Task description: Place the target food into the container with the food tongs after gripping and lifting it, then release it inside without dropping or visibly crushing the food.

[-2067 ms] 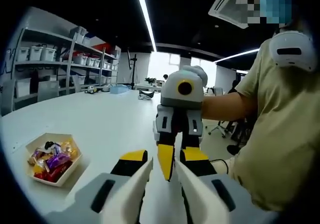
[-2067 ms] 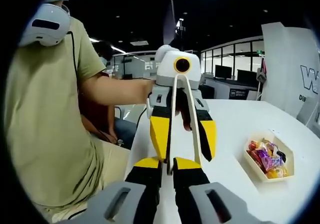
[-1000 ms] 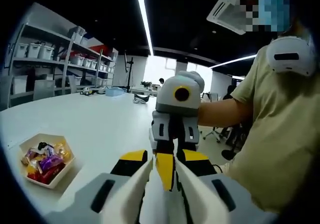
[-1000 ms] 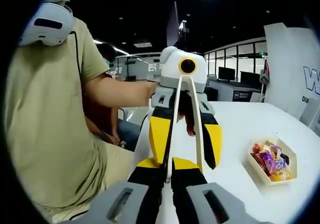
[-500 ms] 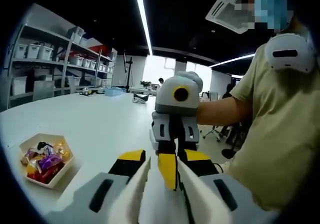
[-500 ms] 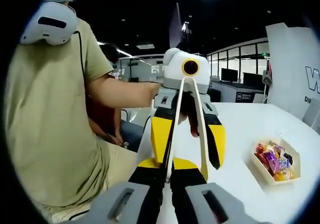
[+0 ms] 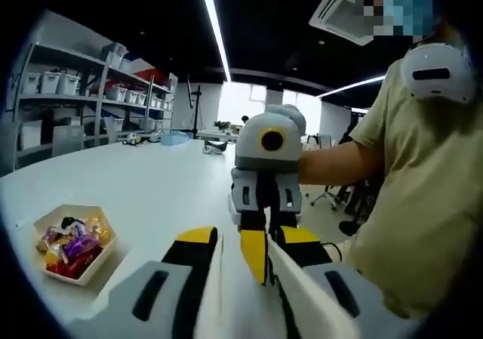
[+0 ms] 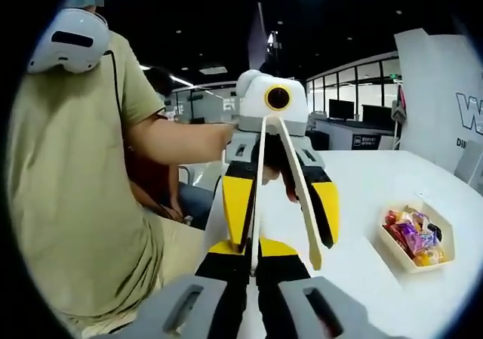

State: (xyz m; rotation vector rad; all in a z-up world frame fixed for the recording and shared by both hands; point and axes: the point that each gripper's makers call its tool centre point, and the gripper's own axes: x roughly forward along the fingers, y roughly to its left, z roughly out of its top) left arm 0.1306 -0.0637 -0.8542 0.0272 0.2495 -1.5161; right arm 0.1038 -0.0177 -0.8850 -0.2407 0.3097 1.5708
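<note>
The two tools face each other above a white worktop point(image 7: 143, 180), held by a person in a tan shirt point(image 8: 68, 195). In the right gripper view, the left tool point(image 8: 279, 203) stands opposite with cream tongs point(image 8: 290, 180) between its yellow-and-black jaws — the tongs' arms join at the top near the tool's body and spread apart toward their free tips, the right arm ending just above the worktop. The left tool pinches the tongs near their joined end, its jaws parted around them. The right tool point(image 8: 253, 267) has its jaws pressed together, side by side, with one tong arm running down to the seam between them; whether it grips that arm I cannot tell. In the left gripper view, the left tool point(image 7: 245, 278) shows the tongs' pale arms spread along its jaws, with the right tool point(image 7: 264, 211) just beyond. A white tray point(image 7: 102, 260) of wrapped sweets point(image 7: 72, 245) — purple, red, gold — sits on the worktop, well apart from both tools. Shelves point(image 7: 68, 97) with bins line the far wall.
</note>
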